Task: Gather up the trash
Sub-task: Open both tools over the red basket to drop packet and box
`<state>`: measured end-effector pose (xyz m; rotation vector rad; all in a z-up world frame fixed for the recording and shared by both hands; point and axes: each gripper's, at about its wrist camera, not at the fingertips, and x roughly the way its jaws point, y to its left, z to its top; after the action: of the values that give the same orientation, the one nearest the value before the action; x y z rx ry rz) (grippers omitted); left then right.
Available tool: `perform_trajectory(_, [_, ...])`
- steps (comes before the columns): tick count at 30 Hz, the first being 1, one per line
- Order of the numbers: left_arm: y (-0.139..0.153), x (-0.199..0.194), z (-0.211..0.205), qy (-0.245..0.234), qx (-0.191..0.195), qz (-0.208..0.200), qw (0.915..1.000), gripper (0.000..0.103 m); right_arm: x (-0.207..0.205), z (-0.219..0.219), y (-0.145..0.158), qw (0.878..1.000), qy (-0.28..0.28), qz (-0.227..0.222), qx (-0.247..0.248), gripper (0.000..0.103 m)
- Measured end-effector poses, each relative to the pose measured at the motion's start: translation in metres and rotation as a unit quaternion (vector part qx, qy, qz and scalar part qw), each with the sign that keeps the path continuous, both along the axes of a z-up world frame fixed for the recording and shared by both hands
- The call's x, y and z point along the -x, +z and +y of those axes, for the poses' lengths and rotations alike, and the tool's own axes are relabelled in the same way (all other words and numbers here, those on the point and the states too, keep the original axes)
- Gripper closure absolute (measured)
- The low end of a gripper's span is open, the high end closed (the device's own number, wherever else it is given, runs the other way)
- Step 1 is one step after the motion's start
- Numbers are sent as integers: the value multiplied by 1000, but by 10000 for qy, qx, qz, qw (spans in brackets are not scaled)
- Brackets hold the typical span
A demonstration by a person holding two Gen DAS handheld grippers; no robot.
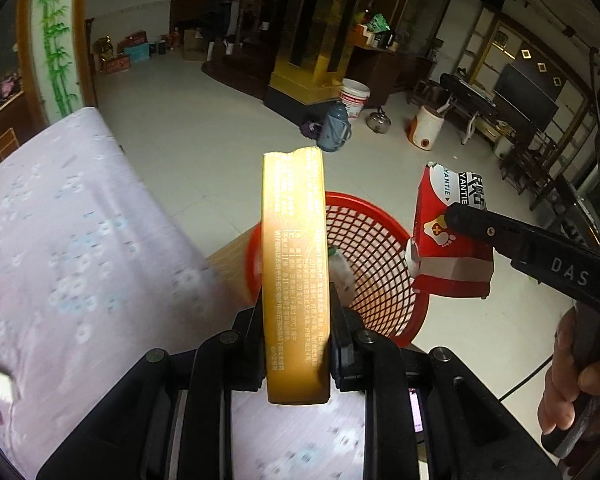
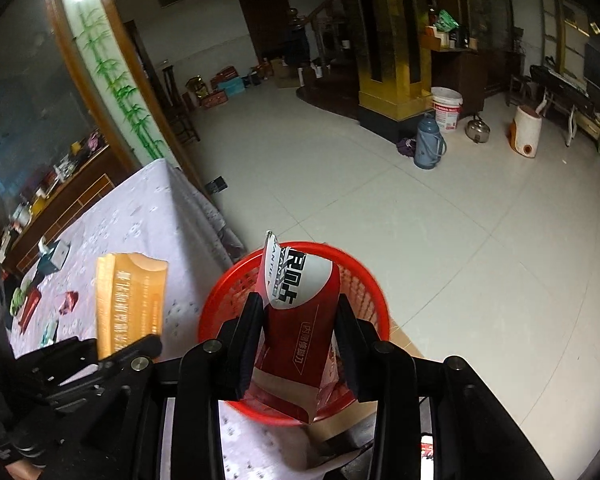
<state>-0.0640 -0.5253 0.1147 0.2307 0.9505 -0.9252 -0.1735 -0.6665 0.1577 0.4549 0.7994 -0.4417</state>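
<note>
You are gripping a gold box (image 1: 294,264) in your left gripper (image 1: 296,344) and a red box (image 2: 296,332) in your right gripper (image 2: 298,340), holding it over the red basket (image 2: 220,300).

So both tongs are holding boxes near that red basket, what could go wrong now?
The gold box in the left tongs looks to be over the basket's near edge, so it may hit the rim of the red basket and fall outside. The red box in the right tongs is torn open; it might snag.
</note>
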Motion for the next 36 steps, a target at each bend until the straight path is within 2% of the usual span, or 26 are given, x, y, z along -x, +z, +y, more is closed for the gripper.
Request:
perform_trajectory(4, [-6, -3, -25, -97, -32, -1, 9999, 80, -9, -13, -5, 10000, -4, 27, -91, 61])
perform_trajectory(5, [-7, -4, -29, -83, -41, 17, 10000, 74, -12, -17, -6, 9999, -1, 13, -124, 59])
perform_trajectory(6, [-6, -5, -31, -46, -29, 19, 10000, 62, -14, -20, -7, 9999, -7, 10, -151, 53])
perform_trajectory(7, [-6, -7, -30, 14, -3, -1, 10000, 59, -16, -23, -7, 9999, -27, 13, -159, 49])
perform_trajectory(13, [7, -9, -10, 230, 118, -30, 9997, 58, -14, -25, -4, 9999, -72, -61, -140, 47])
perform_trajectory(16, [11, -5, 12, 351, 134, -80, 9993, 58, -15, -11, -6, 9999, 66, 9, -127, 47])
perform_trajectory(22, [10, 3, 68, 747, 52, -195, 9970, 56, -19, 48, -11, 9981, 390, 305, 353, 46])
perform_trajectory(28, [7, 10, 127, 1164, -65, -237, 9929, 55, -23, 117, -14, 9930, 968, 345, 589, 46])
perform_trajectory(32, [5, 10, 173, 1624, -197, -285, 9861, 55, -31, 153, -16, 9893, 1338, 308, 486, 46])
perform_trajectory(36, [2, 4, 220, 2150, -350, -352, 9753, 55, -40, 190, -20, 9845, 1679, 318, 383, 46])
